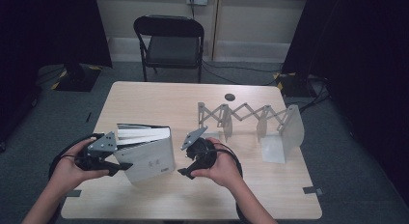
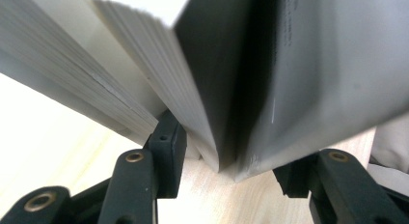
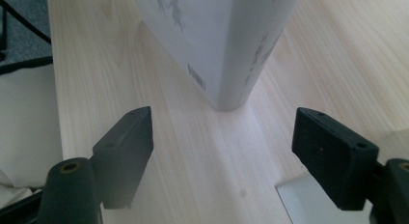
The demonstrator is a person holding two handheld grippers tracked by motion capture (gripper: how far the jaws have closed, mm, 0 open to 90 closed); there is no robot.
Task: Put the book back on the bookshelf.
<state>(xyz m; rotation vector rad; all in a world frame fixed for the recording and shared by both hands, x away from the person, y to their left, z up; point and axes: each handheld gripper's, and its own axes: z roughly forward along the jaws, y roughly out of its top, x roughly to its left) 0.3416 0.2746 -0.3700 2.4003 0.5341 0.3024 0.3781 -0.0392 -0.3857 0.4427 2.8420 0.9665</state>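
The left tongs (image 1: pixel 126 167) grip the upright books (image 1: pixel 147 156) just left of the expanding rack (image 1: pixel 251 119), the right tongs (image 1: pixel 184 172) released; next, carry them rackward.

Right of the book (image 1: pixel 147 154), bare table (image 1: pixel 159 96) runs to the folding rack (image 1: pixel 251 119); behind it, 1 dark disc (image 1: pixel 230 96) interrupts.

Studio-like lab: black curtains (image 1: pixel 48 26), stand bases (image 1: pixel 77 77), cables (image 1: pixel 231 67)
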